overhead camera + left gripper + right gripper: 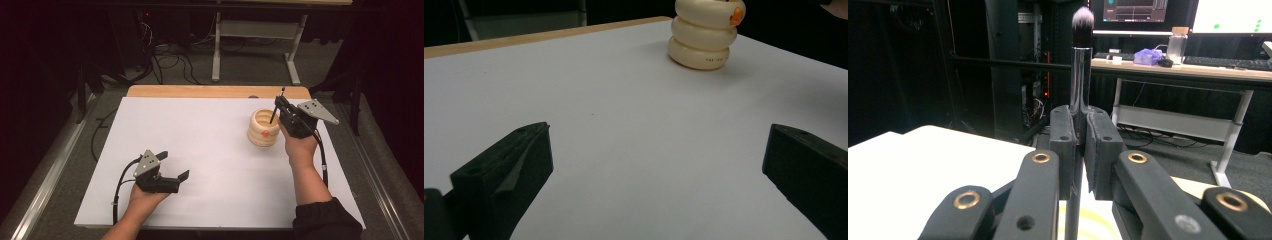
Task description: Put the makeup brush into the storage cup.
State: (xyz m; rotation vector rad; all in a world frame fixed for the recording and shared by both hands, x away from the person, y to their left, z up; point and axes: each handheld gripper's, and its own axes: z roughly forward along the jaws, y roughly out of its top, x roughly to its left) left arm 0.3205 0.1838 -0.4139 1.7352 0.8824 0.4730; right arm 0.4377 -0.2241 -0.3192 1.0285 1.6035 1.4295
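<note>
A cream ribbed cup with an orange spot on its side stands on the white table, right of centre. My right gripper is just to the cup's right, shut on a black makeup brush. The brush stands upright with its bristle tip up. Its handle reaches down toward the cup's mouth. My left gripper rests low at the front left, open, with bare table between its jaws. The cup lies far ahead of it.
A wooden strip runs along the table's far edge. Beyond it stand a desk's white legs and loose cables on the floor. A desk with a bottle and keyboard stands in the background of the right gripper view.
</note>
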